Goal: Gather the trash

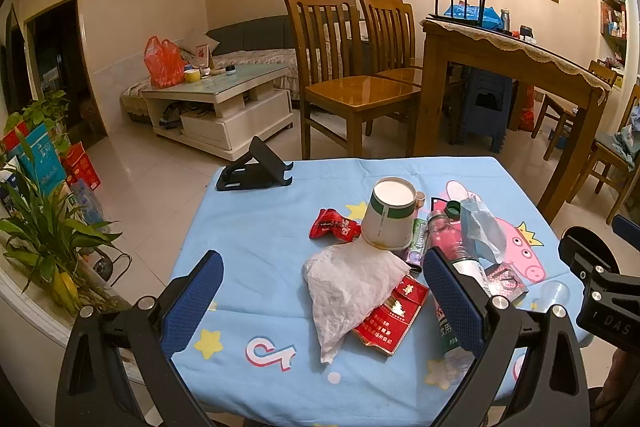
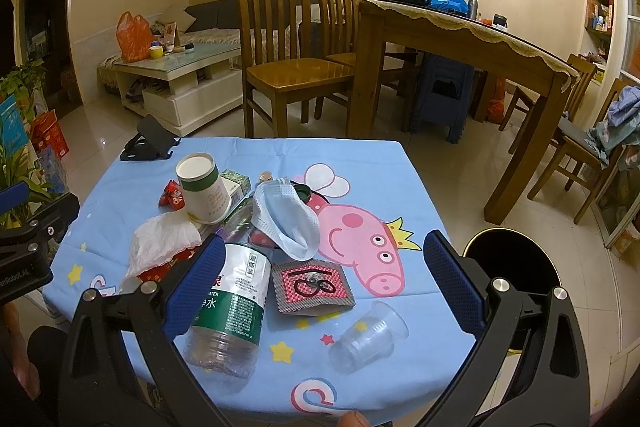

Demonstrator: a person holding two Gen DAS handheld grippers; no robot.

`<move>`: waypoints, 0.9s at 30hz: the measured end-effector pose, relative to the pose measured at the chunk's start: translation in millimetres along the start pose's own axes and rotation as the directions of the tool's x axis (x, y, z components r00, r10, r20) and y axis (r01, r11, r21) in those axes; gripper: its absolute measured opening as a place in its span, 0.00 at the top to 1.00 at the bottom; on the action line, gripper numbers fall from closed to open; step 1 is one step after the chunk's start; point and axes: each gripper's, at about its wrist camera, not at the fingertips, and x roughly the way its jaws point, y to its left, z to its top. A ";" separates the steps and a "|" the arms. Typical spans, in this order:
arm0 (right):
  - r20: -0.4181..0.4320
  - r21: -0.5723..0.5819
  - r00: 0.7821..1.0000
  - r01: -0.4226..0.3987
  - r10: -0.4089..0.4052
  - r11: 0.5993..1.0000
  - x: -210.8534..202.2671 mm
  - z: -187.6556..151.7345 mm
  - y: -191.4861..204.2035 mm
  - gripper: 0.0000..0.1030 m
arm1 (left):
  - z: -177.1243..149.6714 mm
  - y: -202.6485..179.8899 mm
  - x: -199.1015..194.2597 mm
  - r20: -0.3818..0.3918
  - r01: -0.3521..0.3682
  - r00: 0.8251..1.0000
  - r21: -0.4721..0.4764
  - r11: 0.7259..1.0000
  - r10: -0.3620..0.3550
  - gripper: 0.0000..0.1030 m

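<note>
Trash lies on the blue cartoon tablecloth (image 1: 260,247). In the left wrist view: a crumpled white tissue (image 1: 348,291) over a red cigarette pack (image 1: 388,323), an upturned paper cup (image 1: 390,213), a red candy wrapper (image 1: 334,225), a plastic bottle (image 1: 452,259) and a blue face mask (image 1: 480,227). My left gripper (image 1: 324,307) is open, its jaws either side of the tissue and pack. In the right wrist view my right gripper (image 2: 320,287) is open above a pink-checked packet (image 2: 312,285) and a clear plastic cup (image 2: 368,335), with the bottle (image 2: 236,287) beside its left finger.
A black phone stand (image 1: 252,171) sits at the table's far left corner. A black round bin (image 2: 516,259) stands on the floor right of the table. Wooden chairs (image 1: 340,75) and a dining table (image 1: 508,63) stand behind. Plants (image 1: 44,227) stand left.
</note>
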 end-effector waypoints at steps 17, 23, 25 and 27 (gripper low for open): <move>0.000 -0.002 1.000 0.001 -0.001 1.000 0.5 -0.7 0.6 0.05 | -1.1 -0.1 -0.2 0.004 -0.001 1.000 0.002 1.000 0.001 0.06; -0.009 -0.018 1.000 -0.011 0.011 1.000 1.9 -2.5 6.2 0.05 | -1.0 2.3 0.0 0.003 0.008 1.000 0.002 1.000 -0.008 0.06; -0.020 -0.030 1.000 -0.023 0.023 0.999 3.3 -4.0 10.9 0.05 | -1.5 5.3 1.4 0.000 0.010 1.000 -0.002 1.000 -0.010 0.06; -0.038 -0.040 0.998 -0.042 0.040 0.998 6.2 -5.6 15.8 0.05 | -3.1 9.5 4.1 -0.006 0.015 1.000 -0.011 1.000 -0.015 0.06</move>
